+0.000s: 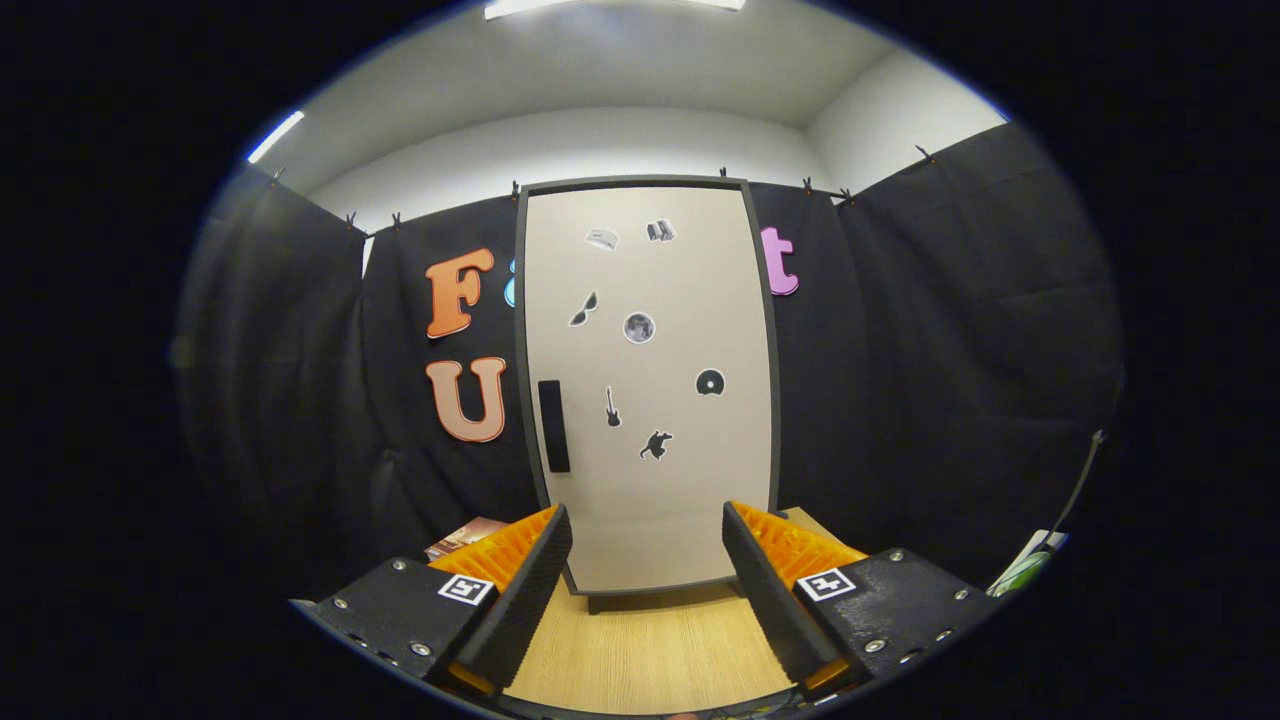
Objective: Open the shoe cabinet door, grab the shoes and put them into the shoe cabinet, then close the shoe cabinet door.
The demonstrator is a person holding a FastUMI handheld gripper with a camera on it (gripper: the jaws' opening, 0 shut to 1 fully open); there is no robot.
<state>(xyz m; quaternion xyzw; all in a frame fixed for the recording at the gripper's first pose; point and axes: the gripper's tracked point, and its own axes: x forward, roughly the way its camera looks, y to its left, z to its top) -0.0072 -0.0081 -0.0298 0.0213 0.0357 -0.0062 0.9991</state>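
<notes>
A tall shoe cabinet stands straight ahead, its pale beige door [648, 390] shut inside a dark grey frame. Small black and grey stickers dot the door. A black vertical handle [553, 426] sits near the door's left edge, about halfway down. My gripper [648, 530] is open, its two fingers with orange sides and black ribbed pads spread wide, with nothing between them. The fingertips sit level with the bottom of the door, a short way back from it. The handle lies above and just left of the left fingertip [556, 528].
The cabinet rests on a light wooden surface [645, 640] that runs under my fingers. Black cloth walls close in on both sides. A reddish-brown object [465, 535] lies low beside the left finger. A thin cable and a white-green item [1030, 565] sit at the lower right.
</notes>
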